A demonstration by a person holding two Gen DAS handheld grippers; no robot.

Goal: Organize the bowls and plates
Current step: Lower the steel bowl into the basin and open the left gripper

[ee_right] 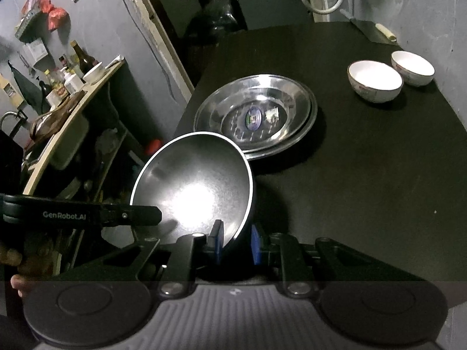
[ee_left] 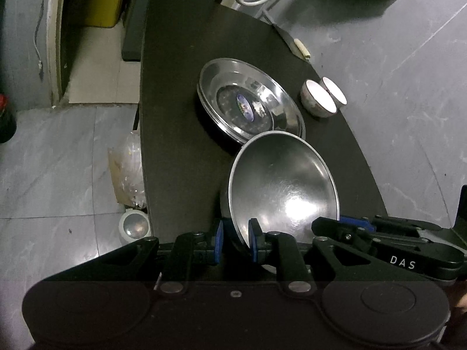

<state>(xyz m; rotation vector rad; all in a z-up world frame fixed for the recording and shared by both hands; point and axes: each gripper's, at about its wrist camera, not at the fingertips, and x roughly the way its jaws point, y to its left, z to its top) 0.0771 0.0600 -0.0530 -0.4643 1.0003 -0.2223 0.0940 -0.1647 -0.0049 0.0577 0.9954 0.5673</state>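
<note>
A steel bowl [ee_left: 284, 183] is held tilted above the near part of the dark table [ee_left: 175, 87] by both grippers. My left gripper [ee_left: 235, 243] is shut on its near-left rim. My right gripper [ee_right: 235, 243] is shut on its near-right rim; the bowl also shows in the right wrist view [ee_right: 195, 183]. Beyond the bowl lies a stack of steel plates [ee_left: 248, 105], also seen in the right wrist view [ee_right: 255, 113]. Two white bowls [ee_right: 375, 80] stand side by side at the table's far right.
A knife [ee_right: 375, 32] lies at the far right corner. Left of the table [ee_right: 364, 175] is a counter with bottles and a sink [ee_right: 58, 93]. A bag and a small pot [ee_left: 134, 224] sit on the floor left of the table.
</note>
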